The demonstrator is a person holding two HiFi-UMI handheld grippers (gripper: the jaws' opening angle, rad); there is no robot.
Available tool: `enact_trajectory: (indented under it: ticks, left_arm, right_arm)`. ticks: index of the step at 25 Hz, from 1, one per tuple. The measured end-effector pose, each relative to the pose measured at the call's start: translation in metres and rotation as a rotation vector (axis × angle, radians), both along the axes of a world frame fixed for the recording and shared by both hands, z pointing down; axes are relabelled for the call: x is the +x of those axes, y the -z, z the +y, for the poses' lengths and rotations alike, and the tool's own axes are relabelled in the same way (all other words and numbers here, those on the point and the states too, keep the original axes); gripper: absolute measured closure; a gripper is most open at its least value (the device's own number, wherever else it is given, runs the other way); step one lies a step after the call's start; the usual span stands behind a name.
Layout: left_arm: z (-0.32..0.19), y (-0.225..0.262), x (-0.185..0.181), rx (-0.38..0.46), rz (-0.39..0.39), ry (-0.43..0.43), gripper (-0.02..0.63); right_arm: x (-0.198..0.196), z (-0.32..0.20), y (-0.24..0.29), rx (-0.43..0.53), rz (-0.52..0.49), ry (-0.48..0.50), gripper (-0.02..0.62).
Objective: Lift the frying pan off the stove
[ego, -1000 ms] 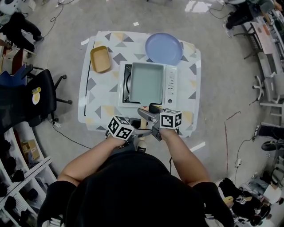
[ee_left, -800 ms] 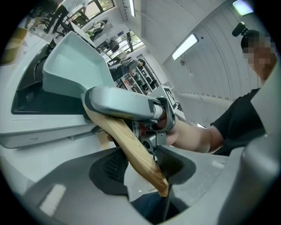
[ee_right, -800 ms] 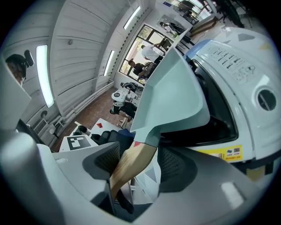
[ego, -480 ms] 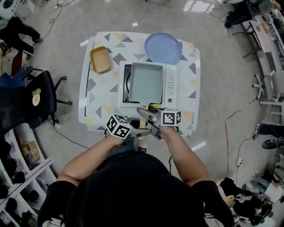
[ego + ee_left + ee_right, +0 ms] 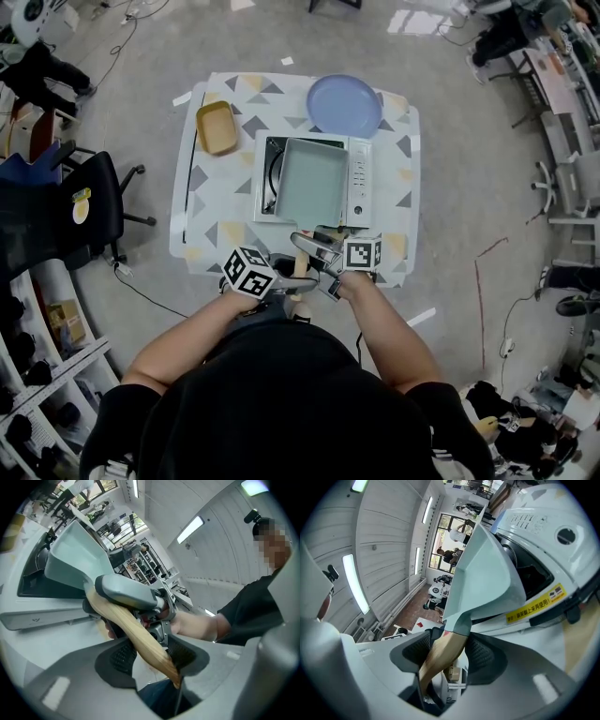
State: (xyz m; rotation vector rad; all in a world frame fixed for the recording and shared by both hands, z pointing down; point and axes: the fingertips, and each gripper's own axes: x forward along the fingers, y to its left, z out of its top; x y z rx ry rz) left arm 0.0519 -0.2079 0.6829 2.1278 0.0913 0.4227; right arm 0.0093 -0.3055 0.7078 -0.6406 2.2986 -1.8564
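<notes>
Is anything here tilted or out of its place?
The frying pan hangs tilted over the stove, not flat on it. The left claw and right claw both grip its wooden handle, so it seems deliberate.

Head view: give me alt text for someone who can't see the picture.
Seen from above, a person's left gripper and right gripper clamp the wooden handle of a pale green frying pan over a white stove on a patterned table. A blue plate and yellow tray lie beyond.

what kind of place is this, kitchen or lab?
Likely a lab or workshop: the stove sits on a small table on open floor, with an office chair and shelves nearby.
</notes>
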Motion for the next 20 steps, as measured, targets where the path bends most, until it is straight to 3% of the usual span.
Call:
enact_trajectory:
  ticks: [20]
  left_arm:
    - [0.061, 0.051, 0.018, 0.090, 0.054, 0.000, 0.396]
  right_arm:
    - [0.012, 0.058, 0.059, 0.107, 0.029, 0.039, 0.342]
